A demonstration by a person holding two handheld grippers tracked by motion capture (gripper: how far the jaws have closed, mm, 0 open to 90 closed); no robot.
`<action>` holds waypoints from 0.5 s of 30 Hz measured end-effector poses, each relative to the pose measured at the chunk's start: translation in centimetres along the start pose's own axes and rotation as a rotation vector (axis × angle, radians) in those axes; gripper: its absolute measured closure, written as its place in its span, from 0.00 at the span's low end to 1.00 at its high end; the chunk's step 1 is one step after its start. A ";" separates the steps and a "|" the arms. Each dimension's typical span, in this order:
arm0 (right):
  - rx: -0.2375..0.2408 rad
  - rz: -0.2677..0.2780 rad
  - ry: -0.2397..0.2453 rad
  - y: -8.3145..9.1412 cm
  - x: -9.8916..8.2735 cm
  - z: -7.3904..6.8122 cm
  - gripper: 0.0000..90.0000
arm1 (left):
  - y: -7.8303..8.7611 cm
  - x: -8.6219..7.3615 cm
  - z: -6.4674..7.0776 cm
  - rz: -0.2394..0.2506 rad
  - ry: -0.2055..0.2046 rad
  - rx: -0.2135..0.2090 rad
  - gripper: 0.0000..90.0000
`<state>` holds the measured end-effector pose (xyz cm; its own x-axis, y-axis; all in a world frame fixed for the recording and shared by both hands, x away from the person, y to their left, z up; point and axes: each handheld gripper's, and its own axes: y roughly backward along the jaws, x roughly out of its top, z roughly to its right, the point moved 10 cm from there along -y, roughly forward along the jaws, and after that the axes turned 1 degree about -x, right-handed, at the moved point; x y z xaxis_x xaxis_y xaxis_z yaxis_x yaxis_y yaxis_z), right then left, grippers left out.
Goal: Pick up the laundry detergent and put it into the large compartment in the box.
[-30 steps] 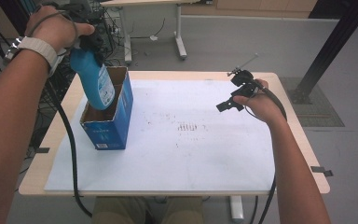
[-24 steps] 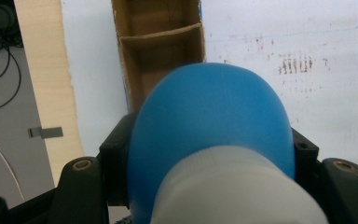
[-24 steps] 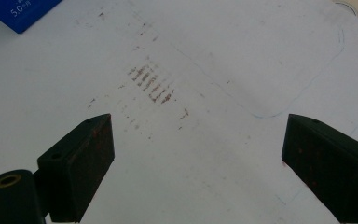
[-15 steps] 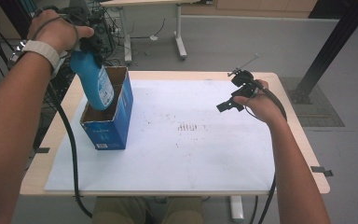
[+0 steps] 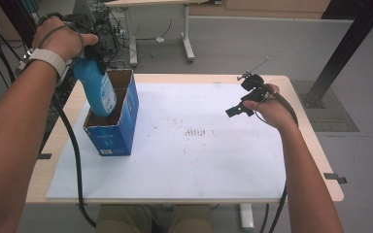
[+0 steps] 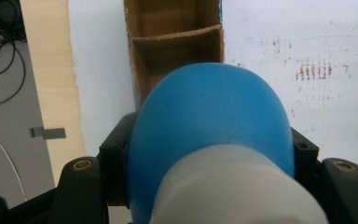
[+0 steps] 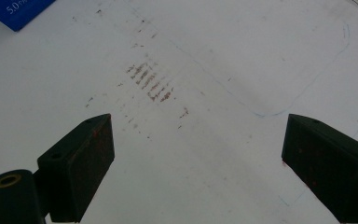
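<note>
Blue bottle [image 5: 96, 90] in left gripper [image 6: 205, 154], tilted into cardboard box [image 5: 121, 121].

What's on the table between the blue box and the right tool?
Nothing stands between the blue box and the right tool: in the high view, just bare white sheet with brownish smudge marks.

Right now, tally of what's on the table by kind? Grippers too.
Blue bottle: 1, shut in the left gripper, lower end inside the box
Blue cardboard box: 1, open top, inner divider
White sheet covering the table: 1, with brown marks
Grippers: 2; the right gripper is open, holding nothing
Total: 5
</note>
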<state>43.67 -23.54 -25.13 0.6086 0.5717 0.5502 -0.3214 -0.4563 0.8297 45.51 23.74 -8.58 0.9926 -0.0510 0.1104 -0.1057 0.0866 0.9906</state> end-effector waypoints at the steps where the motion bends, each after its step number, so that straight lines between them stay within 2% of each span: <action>1: 0.002 -0.001 -0.003 0.0 0.0 0.0 0.10 | -0.1 0.0 0.0 0.000 -0.001 0.000 0.42; 15: -0.002 -0.001 -0.008 -0.1 -0.1 0.1 0.10 | -1.3 0.2 0.0 -0.003 -0.005 0.004 0.42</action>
<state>43.72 -23.64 -25.29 0.6145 0.5672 0.5484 -0.3218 -0.4545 0.8306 45.85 23.61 -9.80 0.9926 -0.0558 0.1076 -0.1028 0.0826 0.9913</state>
